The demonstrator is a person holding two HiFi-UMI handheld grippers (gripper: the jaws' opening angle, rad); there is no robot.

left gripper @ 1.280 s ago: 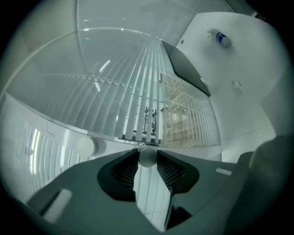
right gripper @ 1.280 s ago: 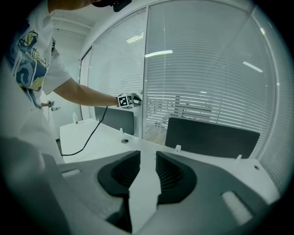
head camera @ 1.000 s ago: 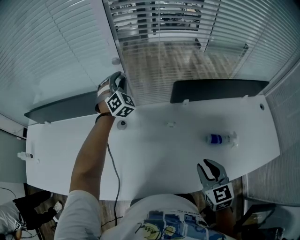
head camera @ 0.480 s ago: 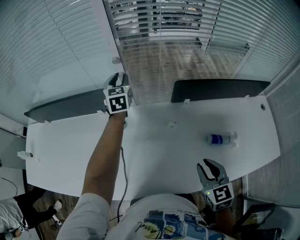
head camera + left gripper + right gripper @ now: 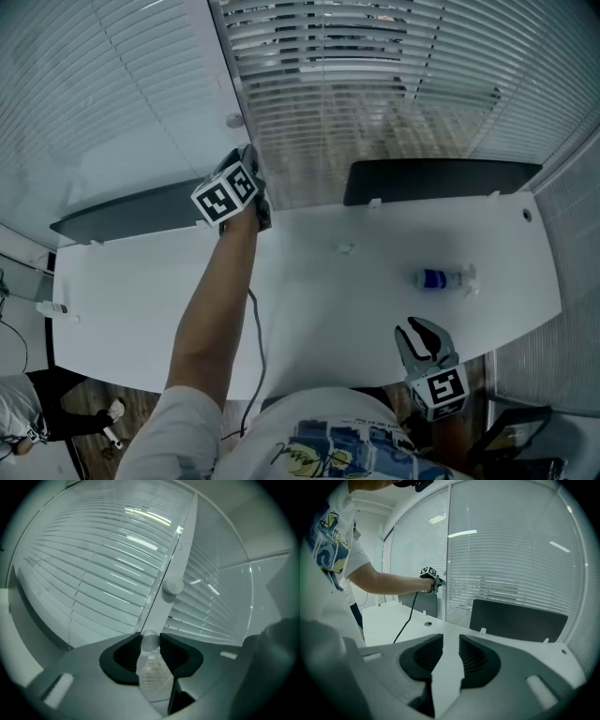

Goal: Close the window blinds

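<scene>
Turning the blind's control knob (image 5: 150, 641) is, in our judgement, the step in hand. The left gripper (image 5: 249, 159) reaches across the desk (image 5: 309, 309) to the window post (image 5: 182, 555), and its fingers (image 5: 123, 652) are closed on that knob, pads pressing it from both sides. The blinds (image 5: 328, 84) in the middle pane stand partly open, with flooring visible between the slats, so we judge the task unfinished. The next move calls for further rotation of the knob without losing the grip, until the slats lie flat.

The right gripper (image 5: 422, 330) hovers at the near desk edge. Its fingers (image 5: 477, 656) stand slightly apart with nothing between them.

Count:
- Grippers: two.
- Knobs on the post: two, the held one and a second knob (image 5: 172, 585) above it.
- Dark panels (image 5: 441, 178) behind the desk: two.
- Bottle (image 5: 439, 278) lying on the desk: one.
</scene>
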